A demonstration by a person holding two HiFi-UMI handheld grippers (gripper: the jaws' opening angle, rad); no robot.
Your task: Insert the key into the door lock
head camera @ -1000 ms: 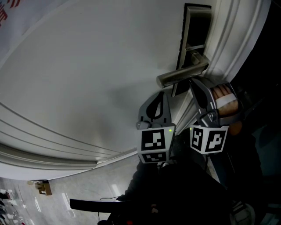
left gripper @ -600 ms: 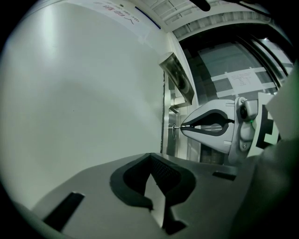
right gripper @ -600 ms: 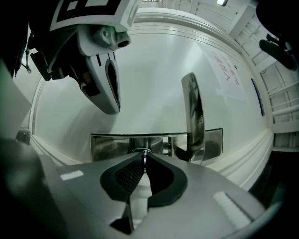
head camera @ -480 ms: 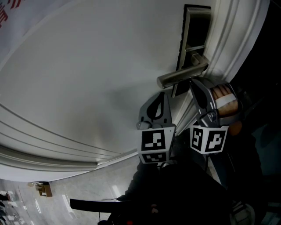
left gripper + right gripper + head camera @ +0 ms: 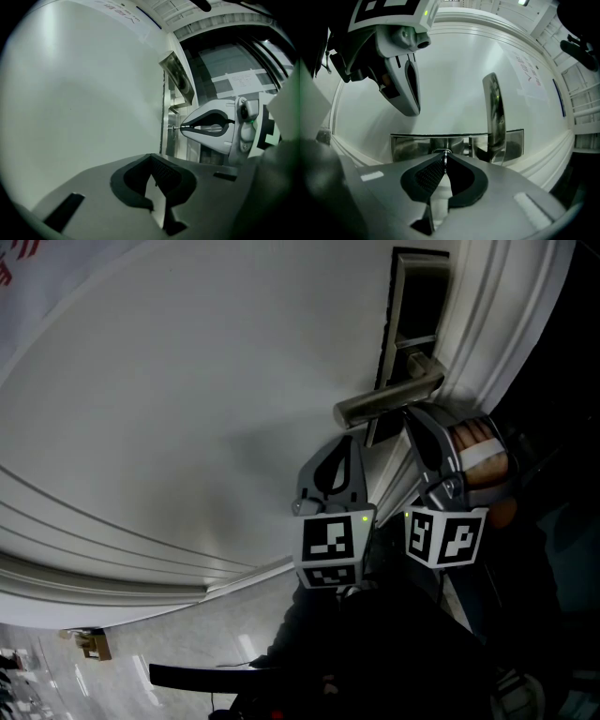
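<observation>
Brushed steel of the lock plate is seen straight ahead of the right gripper, whose fingers are pinched on the key. The key's long axis is aligned with the fingers, and its tip is met by the plate, just beside the handle. How deep it is seated cannot be told. The left gripper is closed on nothing, farther off.

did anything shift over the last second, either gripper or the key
Nothing visibly changed. The right gripper stays shut on the thin metal key at the brushed steel lock plate, under the silver lever handle. The left gripper stays shut and empty beside it.
</observation>
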